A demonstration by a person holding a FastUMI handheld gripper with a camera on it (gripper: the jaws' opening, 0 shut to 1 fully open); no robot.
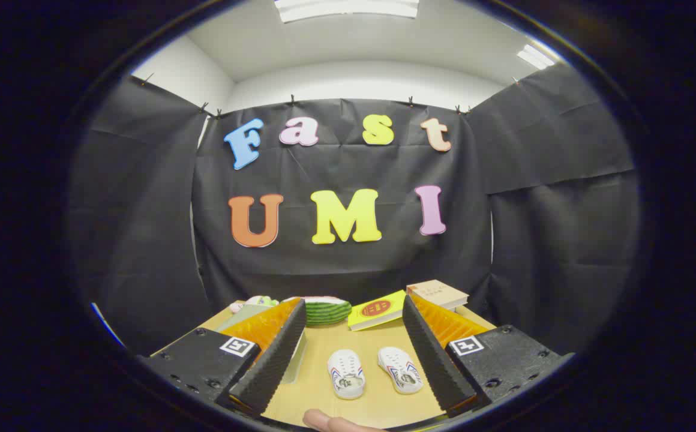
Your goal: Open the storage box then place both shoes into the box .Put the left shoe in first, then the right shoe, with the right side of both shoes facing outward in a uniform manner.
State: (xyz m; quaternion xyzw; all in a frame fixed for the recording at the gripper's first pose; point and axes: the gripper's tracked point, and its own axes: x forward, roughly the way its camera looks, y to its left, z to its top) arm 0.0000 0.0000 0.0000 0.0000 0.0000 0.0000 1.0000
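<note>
Now my gripper (pixel 351 360) spread wide, grasping nothing; small white rubber shoes (pixel 374 372) paired between fingers for pickup; clear plastic storage box (pixel 252 318) far left, unopened by my guess.

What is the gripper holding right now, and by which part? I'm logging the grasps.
Nothing is held. The gripper is open, its fingers spread wide, with the two white shoes lying on the table between them, untouched.

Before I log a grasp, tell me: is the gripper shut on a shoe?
No. The gripper is open, and both white shoes lie untouched on the table between its fingers.
</note>
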